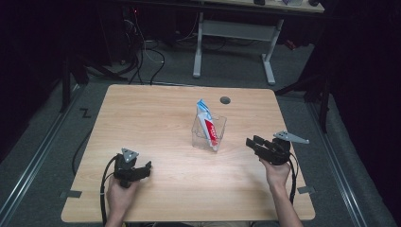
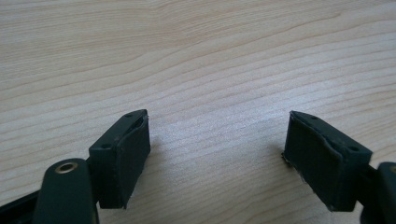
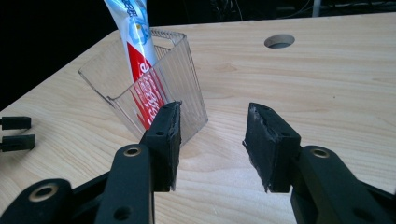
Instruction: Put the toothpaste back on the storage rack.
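**A:** Start in the middle, the toothpaste tube (image 1: pixel 208 124) stood on end inside the clear plastic holder (image 1: pixel 209 133), cap end down, its crimped tail poking above the rim and leaning toward the far left. That holder sat just right of centre on the wooden table (image 1: pixel 156 118), nearer the far edge than you were, with the round cable hole (image 1: pixel 225 100) beyond it.

**B:** And your right side?

**A:** Your right hand (image 1: pixel 276 173) came up from the near edge, forearm angled in, and you had the right gripper (image 1: pixel 252 142) pointed left toward the holder, raised a little off the wood, its grey plate (image 1: pixel 291 137) on top. In the right gripper view the jaws stood apart with bare table between them; the ribbed holder wall (image 3: pixel 184 88) sat just behind the left-hand jaw in that view. Whether it touched, I couldn't tell. You gripped nothing.

**B:** Left side, quickly!

**A:** Your left hand (image 1: pixel 120 191) sat near the front left corner, well apart from the holder, wrapped round the left gripper (image 1: pixel 147 168), which pointed right along the table. Its cable (image 1: pixel 103 189) looped back beside your wrist. In the left gripper view the jaws were spread wide, low over plain wood grain, holding nothing.

**B:** Anything else?

**A:** A desk frame (image 1: pixel 236 38) on the grey floor beyond the table.
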A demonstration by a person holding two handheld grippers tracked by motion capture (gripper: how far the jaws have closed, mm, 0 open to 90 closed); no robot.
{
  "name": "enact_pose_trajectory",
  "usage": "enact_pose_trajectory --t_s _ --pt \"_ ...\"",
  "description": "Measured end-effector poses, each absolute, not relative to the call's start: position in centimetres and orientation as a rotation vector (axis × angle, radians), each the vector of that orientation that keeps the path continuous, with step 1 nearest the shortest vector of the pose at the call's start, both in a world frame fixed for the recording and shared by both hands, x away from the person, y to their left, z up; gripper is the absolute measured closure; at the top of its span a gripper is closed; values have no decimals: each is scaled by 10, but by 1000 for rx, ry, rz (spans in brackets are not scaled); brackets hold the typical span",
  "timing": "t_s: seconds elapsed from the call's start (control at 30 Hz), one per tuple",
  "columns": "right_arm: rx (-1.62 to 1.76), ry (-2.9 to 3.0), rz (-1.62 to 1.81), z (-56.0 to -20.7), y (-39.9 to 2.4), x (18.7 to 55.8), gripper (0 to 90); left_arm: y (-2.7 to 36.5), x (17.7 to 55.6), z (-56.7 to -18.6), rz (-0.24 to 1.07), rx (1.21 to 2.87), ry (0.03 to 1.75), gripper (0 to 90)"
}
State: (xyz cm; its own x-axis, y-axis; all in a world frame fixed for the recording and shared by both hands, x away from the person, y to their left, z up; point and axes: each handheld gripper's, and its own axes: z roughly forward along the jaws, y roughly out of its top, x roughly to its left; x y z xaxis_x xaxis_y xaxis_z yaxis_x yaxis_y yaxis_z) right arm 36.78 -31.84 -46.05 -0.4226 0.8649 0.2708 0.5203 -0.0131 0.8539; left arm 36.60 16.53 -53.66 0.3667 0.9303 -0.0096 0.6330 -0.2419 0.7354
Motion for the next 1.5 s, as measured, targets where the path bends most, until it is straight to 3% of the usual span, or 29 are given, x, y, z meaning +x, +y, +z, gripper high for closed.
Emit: enact_pose_trajectory --t_s 0.8,1.5 --pt "1543 1923 1373 -492 -331 357 541 165 366 -537 581 1973 1349 228" --pt "1519 1971 1084 -520 -328 351 513 165 366 -537 581 1972 1350 228"
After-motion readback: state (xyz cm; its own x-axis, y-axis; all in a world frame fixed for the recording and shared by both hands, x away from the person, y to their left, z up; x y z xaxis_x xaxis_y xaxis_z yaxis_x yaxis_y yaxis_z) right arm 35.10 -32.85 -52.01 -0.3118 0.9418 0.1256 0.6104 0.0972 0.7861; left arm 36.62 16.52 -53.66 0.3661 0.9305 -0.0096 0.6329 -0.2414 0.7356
